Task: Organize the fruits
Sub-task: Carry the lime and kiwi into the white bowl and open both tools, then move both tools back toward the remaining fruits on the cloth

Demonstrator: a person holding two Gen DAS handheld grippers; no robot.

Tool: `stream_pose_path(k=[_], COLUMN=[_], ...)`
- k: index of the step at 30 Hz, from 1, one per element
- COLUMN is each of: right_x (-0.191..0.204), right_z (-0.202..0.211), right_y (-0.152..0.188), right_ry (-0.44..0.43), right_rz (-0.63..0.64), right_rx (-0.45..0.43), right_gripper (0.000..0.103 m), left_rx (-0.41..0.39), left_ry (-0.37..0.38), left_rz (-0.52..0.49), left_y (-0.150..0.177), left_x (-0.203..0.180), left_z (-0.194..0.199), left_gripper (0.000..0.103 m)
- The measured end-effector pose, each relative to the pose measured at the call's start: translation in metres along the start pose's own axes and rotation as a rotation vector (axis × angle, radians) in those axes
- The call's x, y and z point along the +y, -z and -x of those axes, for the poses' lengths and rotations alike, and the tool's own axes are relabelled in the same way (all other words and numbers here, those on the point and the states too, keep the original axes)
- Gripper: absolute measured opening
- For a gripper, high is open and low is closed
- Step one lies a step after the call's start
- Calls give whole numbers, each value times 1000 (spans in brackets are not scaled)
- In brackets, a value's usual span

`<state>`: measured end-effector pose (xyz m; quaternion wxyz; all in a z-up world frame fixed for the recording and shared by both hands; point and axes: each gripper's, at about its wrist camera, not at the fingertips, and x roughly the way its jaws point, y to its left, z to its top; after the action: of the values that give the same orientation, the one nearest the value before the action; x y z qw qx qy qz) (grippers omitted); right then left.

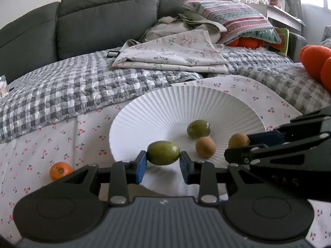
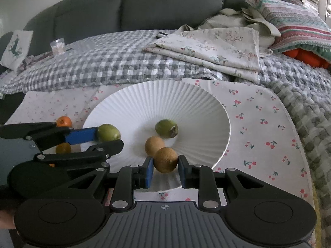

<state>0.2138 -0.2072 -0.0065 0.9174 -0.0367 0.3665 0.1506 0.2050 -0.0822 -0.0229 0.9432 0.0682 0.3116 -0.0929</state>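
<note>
Left wrist view: left gripper (image 1: 163,161) clamps green fruit (image 1: 163,153) over plate's (image 1: 165,103) near rim; right gripper (image 2: 165,165) clamps kiwi (image 2: 166,159) inside rim.

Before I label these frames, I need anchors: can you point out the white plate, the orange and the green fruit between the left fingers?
white plate (image 2: 186,103): right wrist view, bare ribbed far wall.
orange (image 1: 60,170): left wrist view, middle of its skin.
green fruit (image 1: 163,153): left wrist view, centre of its skin.
</note>
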Motion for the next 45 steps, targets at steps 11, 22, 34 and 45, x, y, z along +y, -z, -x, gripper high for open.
stream_pose_path(k=[11,22,34,45], right_x=[-19,-44,-35,-6], right_z=[18,52,71,80], right_y=[-7,-11,-4,3], right_ry=[-3,36,-18,-106], right_rz=[-121,-274,-305,-232], right_rx=[-50,-138,-142,-98], right_gripper=[51,73,84,86], left_rx=[-51,-17,67,141], left_ry=[20,-17,-31,-2], left_rz=[85,324,406,457], left_y=[-9,-8,10,35], left_x=[21,72,89,93], left_z=[21,51,82,100], left_gripper=[67,68,68,68])
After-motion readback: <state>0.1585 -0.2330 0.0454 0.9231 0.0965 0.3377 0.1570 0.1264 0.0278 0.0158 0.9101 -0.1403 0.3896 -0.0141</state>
